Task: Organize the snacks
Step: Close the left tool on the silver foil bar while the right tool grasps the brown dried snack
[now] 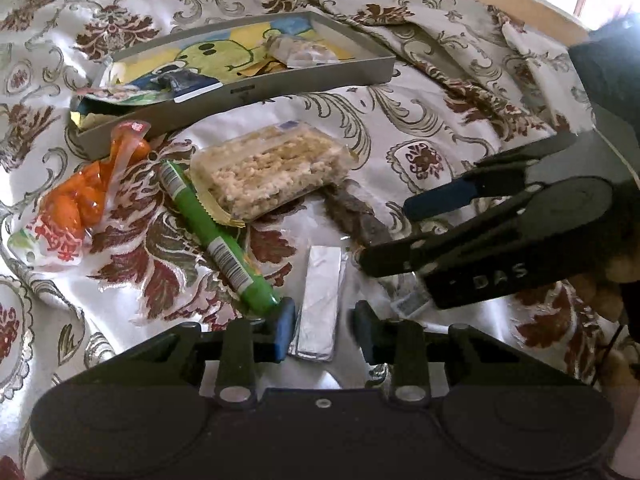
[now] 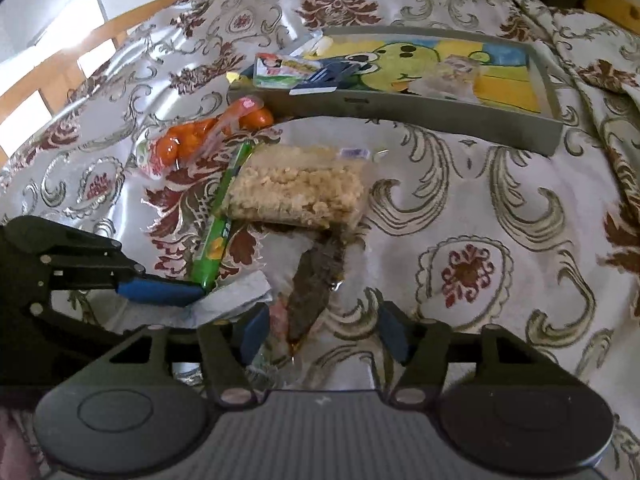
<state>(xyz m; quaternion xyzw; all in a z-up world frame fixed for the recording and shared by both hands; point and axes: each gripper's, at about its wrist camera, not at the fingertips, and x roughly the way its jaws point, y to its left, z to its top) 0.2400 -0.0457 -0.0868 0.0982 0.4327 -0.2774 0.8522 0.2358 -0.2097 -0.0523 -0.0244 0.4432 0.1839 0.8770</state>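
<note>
Silver foil caught the light between my left gripper's (image 1: 323, 326) blue pads: a foil-wrapped bar (image 1: 320, 300) lay flat on the patterned bedspread (image 1: 460, 128), the left pad against its edge, the right pad a little clear of it, so the jaws were partly open around it, not clamped. My right gripper (image 2: 322, 330) stood half open over a dark brown snack in clear wrap (image 2: 316, 276); whether its left pad touched the wrapper I could not tell. Just beyond lay a clear pack of puffed-rice cake (image 1: 268, 168), a green tube of sweets (image 1: 216, 236) beside it, and a bag of orange candies (image 1: 76, 200) further left. The grey tray (image 1: 320, 76) with a cartoon frog bottom sat behind them, holding a small clear packet (image 1: 296, 52) and a colourful pouch (image 2: 288, 70).
</note>
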